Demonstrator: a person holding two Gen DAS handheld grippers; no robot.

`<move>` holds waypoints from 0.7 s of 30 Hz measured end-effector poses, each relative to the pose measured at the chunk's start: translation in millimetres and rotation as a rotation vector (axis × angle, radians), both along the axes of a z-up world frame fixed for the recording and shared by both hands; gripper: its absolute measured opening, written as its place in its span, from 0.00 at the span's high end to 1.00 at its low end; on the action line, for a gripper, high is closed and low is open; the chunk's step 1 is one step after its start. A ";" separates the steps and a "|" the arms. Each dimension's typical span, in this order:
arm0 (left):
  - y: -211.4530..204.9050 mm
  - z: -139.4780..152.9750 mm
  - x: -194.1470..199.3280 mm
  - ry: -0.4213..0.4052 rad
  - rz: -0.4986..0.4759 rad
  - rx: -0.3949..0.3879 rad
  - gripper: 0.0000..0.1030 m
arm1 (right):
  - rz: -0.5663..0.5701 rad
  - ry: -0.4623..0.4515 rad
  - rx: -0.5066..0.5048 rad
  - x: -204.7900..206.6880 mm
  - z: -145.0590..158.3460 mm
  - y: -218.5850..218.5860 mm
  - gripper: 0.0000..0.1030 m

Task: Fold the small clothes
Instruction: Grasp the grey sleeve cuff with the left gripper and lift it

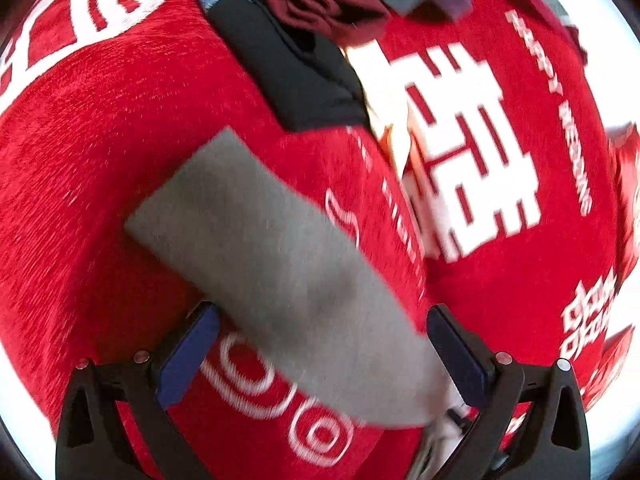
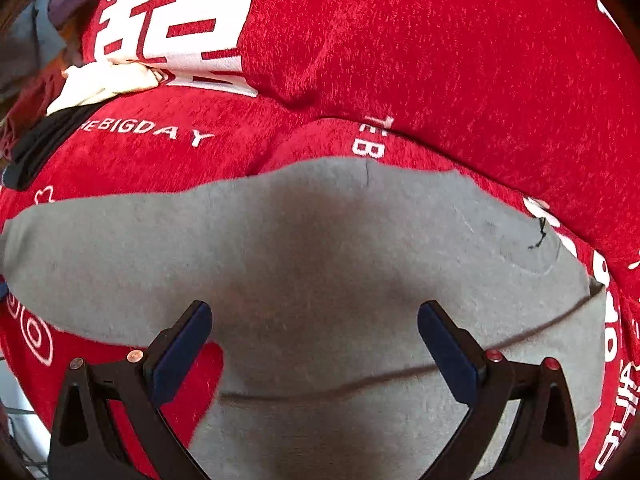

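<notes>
A grey cloth (image 1: 276,256) lies flat on the red cover (image 1: 100,152) with white letters, and it reaches in a long strip from the middle of the left wrist view down between the two fingers of the left gripper (image 1: 322,354), which stands wide open and grips nothing. In the right wrist view the same grey cloth (image 2: 320,248) fills the space in front of and under the right gripper (image 2: 314,346), also wide open, with a fold line running across the cloth between its fingers. Far behind, a black garment (image 1: 296,68) and a dark red garment (image 1: 324,4) lie near the edge of the cover.
</notes>
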State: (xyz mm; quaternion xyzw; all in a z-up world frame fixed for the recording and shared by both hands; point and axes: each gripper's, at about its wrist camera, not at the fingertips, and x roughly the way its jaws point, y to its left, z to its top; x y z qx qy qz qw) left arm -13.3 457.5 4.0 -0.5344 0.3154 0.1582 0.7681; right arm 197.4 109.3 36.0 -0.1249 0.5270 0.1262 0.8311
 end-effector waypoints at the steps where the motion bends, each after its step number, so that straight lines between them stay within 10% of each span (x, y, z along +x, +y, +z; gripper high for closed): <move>1: 4.2 0.8 -0.2 -0.017 0.019 -0.025 0.00 | -0.010 0.015 0.004 6.3 -0.7 0.0 0.00; 9: 20.4 -10.8 -10.7 -0.215 -0.008 -0.216 0.00 | 0.101 0.112 -0.043 -6.7 -34.9 58.3 0.00; 15: 20.9 -4.8 -7.3 -0.219 0.008 -0.200 0.02 | 0.229 0.077 0.037 -31.3 -13.8 85.9 0.00; 16: 20.6 -3.5 -6.6 -0.215 0.011 -0.185 0.08 | 0.209 0.071 0.056 -28.1 -9.5 80.5 0.00; 18: 19.6 -6.2 1.4 -0.170 -0.013 -0.170 0.83 | 0.156 0.056 0.072 -18.5 -4.3 63.2 0.00; 21: 15.8 -18.2 7.7 -0.083 -0.034 -0.158 0.90 | 0.056 0.041 0.043 1.3 -5.0 36.2 0.00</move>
